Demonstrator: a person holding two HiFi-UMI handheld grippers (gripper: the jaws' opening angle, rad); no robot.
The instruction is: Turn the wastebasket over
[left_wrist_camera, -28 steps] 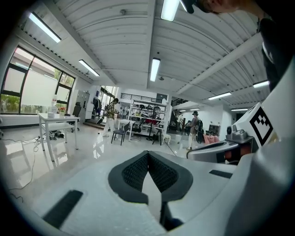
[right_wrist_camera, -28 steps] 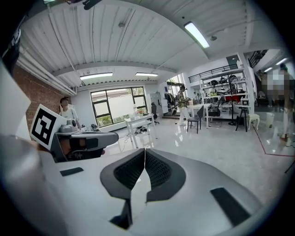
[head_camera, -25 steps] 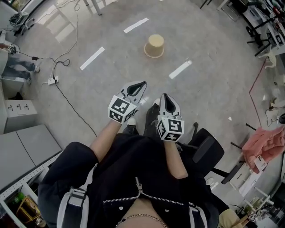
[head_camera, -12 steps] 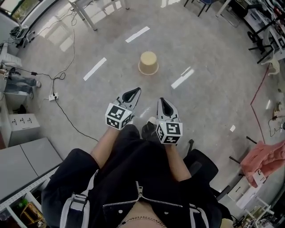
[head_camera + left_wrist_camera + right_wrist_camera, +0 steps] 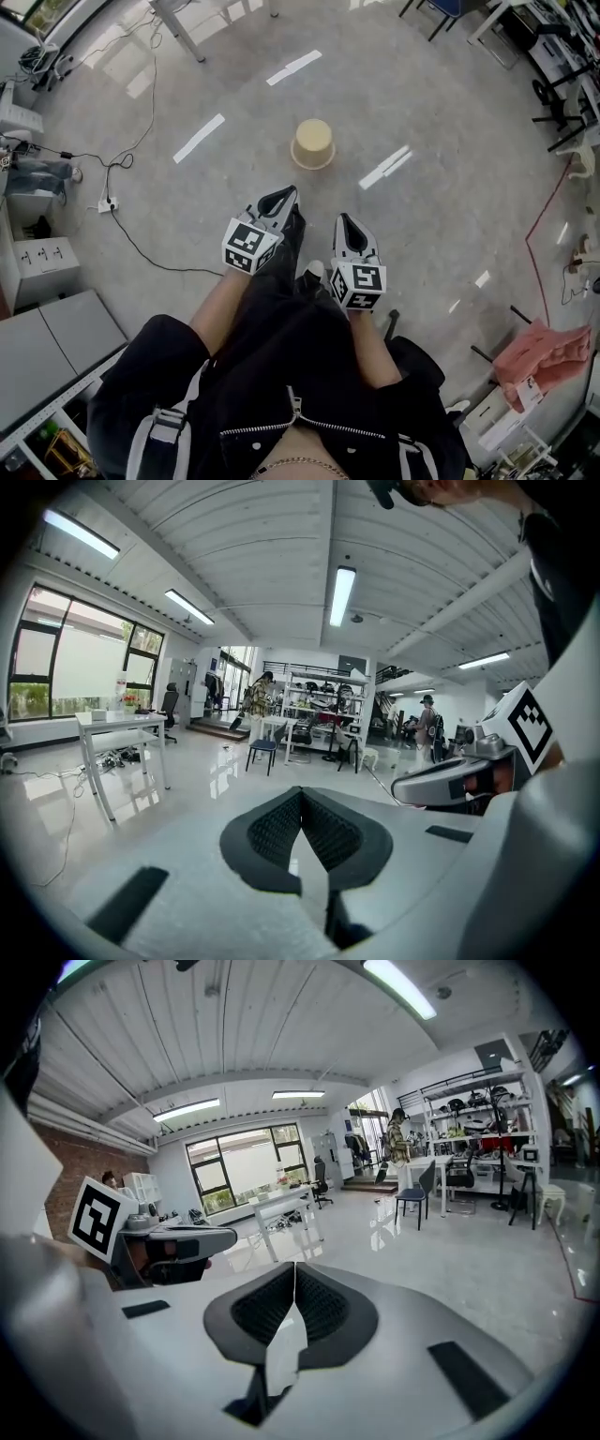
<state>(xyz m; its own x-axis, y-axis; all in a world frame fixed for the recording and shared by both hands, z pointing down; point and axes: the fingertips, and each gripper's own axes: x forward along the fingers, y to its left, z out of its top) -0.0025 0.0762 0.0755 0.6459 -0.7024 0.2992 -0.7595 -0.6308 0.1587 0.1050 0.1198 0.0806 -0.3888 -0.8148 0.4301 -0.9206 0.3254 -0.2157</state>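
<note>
A beige wastebasket [image 5: 313, 143] stands upside down on the grey floor, its wider rim on the ground, a short way ahead of me in the head view. My left gripper [image 5: 283, 194] and right gripper [image 5: 343, 220] are held side by side in front of my body, both short of the basket and apart from it. Each is shut with nothing between its jaws. Neither gripper view shows the basket; my left gripper [image 5: 302, 794] and right gripper [image 5: 294, 1269] point out over the room.
White tape strips [image 5: 198, 138] mark the floor around the basket. A black cable and power strip [image 5: 109, 202] lie at the left, grey cabinets [image 5: 56, 328] at the lower left. A pink cloth [image 5: 548, 349] lies at the right. Desks and chairs [image 5: 419, 1195] stand further off.
I have walked towards the wastebasket: it sits lower and nearer in the head view than a second ago. Both grippers stayed shut and side by side.
</note>
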